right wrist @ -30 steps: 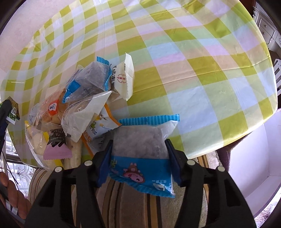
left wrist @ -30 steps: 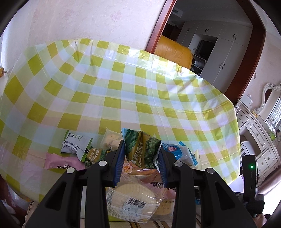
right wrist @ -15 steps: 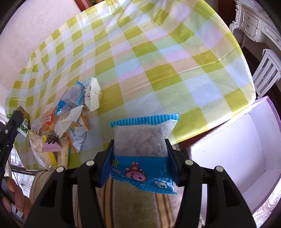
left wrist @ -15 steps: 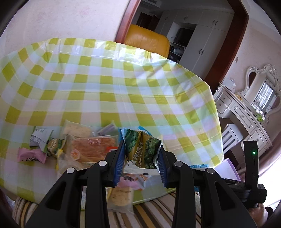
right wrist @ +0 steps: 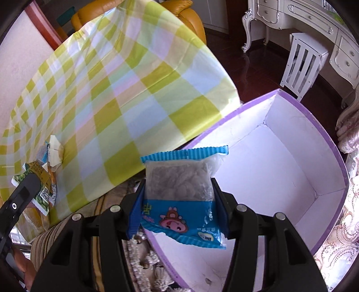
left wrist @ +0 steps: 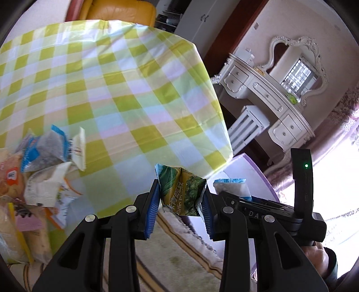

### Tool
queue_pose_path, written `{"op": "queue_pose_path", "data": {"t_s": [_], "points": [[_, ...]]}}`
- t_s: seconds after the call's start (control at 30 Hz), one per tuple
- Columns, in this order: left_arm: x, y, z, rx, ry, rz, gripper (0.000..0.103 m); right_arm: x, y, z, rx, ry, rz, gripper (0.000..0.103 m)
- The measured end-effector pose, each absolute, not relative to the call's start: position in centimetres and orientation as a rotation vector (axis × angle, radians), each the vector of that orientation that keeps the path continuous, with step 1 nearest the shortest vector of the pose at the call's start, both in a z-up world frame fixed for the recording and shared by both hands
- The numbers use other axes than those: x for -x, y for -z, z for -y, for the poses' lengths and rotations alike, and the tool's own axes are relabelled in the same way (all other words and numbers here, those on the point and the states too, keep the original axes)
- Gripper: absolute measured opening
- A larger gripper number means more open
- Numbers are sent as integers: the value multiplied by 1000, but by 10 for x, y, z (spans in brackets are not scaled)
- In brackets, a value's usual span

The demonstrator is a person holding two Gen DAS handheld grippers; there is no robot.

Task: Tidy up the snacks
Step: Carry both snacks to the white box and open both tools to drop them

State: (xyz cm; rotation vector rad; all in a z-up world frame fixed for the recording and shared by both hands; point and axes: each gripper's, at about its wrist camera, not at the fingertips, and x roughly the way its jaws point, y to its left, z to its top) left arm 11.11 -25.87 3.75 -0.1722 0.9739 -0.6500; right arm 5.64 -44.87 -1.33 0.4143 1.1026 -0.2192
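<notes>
My left gripper (left wrist: 180, 197) is shut on a green snack packet (left wrist: 181, 191), held in the air off the table's near right corner. My right gripper (right wrist: 178, 195) is shut on a blue and clear snack bag (right wrist: 179, 193) with a pink cartoon face, held over the near wall of a white box with a purple rim (right wrist: 318, 125). The box looks empty inside. A pile of other snack packets (left wrist: 42, 170) lies at the table's near left edge. The right gripper and its bag (left wrist: 231, 188) show just right of my left gripper.
The table wears a yellow-green checked cloth (left wrist: 125, 89). A striped seat and a fringed cover (left wrist: 179, 258) lie below the grippers. A white stool (right wrist: 300, 65) and an ornate white dresser (left wrist: 269, 94) stand to the right, an orange armchair (right wrist: 179, 11) behind the table.
Both grippers swung right and away from the table with their packets. The snack pile slid to the left of view and the purple-rimmed box came fully into the right wrist view.
</notes>
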Motion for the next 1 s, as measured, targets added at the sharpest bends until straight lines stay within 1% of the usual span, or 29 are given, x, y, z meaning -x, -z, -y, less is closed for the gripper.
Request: {"op": "queue_pose_path", "data": {"t_s": [0.3,0.33,0.37,0.4,0.43,0.47,0.53,0.57,0.77,0.83,1.0], "points": [[-106,-11,329,121,802,-1118,35,-38,32,489,-459,299,-1119,55],[-106,-9,335,116,816,-1129,36,-36,33,491,-463,306,-1120,56],[-106,-6,340,111,833,-1145,44,-35,34,494,-469,313,-1120,57],[-107,-4,343,111,843,-1159,48,-33,35,496,-471,323,-1118,57],[-107,-2,344,115,844,-1163,56,-32,35,497,-471,330,-1116,59],[-107,-2,344,118,844,-1163,60,-31,35,499,-474,334,-1110,62],[-107,-2,342,129,839,-1158,65,-29,33,501,-479,350,-1097,73],[-108,-2,340,137,835,-1157,68,-28,32,502,-481,354,-1092,75],[-105,-9,332,141,804,-1125,70,-30,28,495,-451,357,-1071,77],[-104,-13,328,130,786,-1102,70,-33,25,491,-423,358,-1060,80],[-100,-26,313,108,727,-1030,70,-38,13,477,-337,330,-1025,83]]}}
